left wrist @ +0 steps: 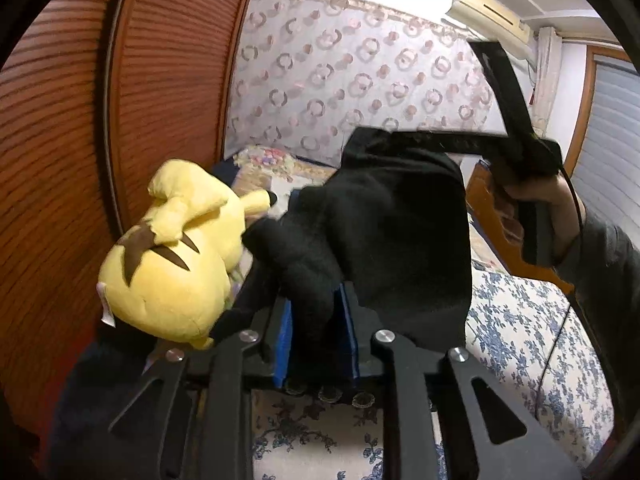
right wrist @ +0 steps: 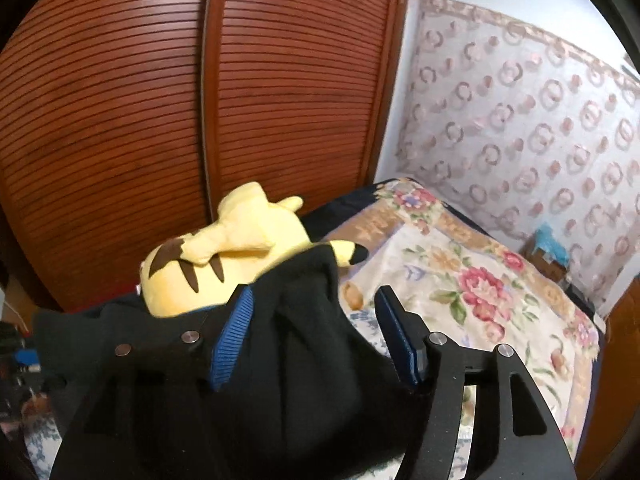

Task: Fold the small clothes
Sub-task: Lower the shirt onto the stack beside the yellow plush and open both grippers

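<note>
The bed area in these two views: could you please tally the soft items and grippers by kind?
Black garment: 1
Yellow plush toy: 1
Floral blanket: 1
Grippers: 2, left gripper and right gripper
Total: 5

A bed [right wrist: 472,412] carries everything here. A white sheet with a blue flower print [left wrist: 516,332] covers its near part, and a cream blanket with pink flowers and a tan border [right wrist: 460,264] lies spread over the far part, reaching toward the wall. A yellow plush toy [right wrist: 224,264] with brown stripes on its back lies at the bed's edge beside the wooden slatted doors; its underside is hidden by dark cloth.
</note>
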### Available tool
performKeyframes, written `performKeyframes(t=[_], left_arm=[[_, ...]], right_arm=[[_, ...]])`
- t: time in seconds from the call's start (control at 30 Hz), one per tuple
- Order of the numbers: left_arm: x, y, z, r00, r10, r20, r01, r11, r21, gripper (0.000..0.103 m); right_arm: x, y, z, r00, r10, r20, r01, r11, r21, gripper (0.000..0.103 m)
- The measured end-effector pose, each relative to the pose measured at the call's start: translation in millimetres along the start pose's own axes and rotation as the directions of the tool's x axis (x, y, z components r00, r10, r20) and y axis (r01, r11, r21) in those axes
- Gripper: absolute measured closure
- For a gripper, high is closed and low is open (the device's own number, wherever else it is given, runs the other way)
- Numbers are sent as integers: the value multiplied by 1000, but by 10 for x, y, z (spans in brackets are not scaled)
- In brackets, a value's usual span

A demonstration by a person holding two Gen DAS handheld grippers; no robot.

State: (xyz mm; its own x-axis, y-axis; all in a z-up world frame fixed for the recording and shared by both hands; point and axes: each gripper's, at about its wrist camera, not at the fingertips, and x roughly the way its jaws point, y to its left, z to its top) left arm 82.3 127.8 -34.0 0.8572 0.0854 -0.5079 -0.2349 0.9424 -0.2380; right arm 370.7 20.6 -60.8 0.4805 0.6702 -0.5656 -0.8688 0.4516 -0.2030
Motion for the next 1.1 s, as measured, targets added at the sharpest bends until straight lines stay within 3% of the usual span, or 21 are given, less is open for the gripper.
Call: performKeyframes(t=[0.1, 0.3, 0.5, 0.6, 0.73, 1.0, 1.1], left_arm=[[-79, -18, 1, 1000, 20, 23, -21, 999, 30, 77], [-242, -53, 26, 998, 23, 62, -27, 998, 58, 44], [-351, -162, 26, 997, 7, 78, -14, 996, 84, 39], [-380, -226, 16, 997, 6, 77, -14, 995, 98, 38], [-413, -337, 4, 997, 10, 81, -19, 993, 120, 38], [-408, -684, -90, 998, -21, 54, 11, 983, 184, 38], [-417, -850, -129, 998, -39, 47, 28, 979, 203, 38]], right_arm=[[-211, -25, -146, 999, 7, 47, -9, 999, 35, 38], [-287, 7, -338, 995, 74, 66, -78, 995, 62, 38], [203, -138, -512, 997, 71, -26, -66, 987, 147, 38], [208, -232, -555, 997, 71, -22, -65, 976, 207, 37], [-87, -164, -588, 1000, 10, -5, -9, 978, 207, 37], [-1206, 76, -947, 992, -107, 67, 90, 971, 221, 36], [-1571, 149, -1170, 985, -147, 87, 123, 963, 239, 27]])
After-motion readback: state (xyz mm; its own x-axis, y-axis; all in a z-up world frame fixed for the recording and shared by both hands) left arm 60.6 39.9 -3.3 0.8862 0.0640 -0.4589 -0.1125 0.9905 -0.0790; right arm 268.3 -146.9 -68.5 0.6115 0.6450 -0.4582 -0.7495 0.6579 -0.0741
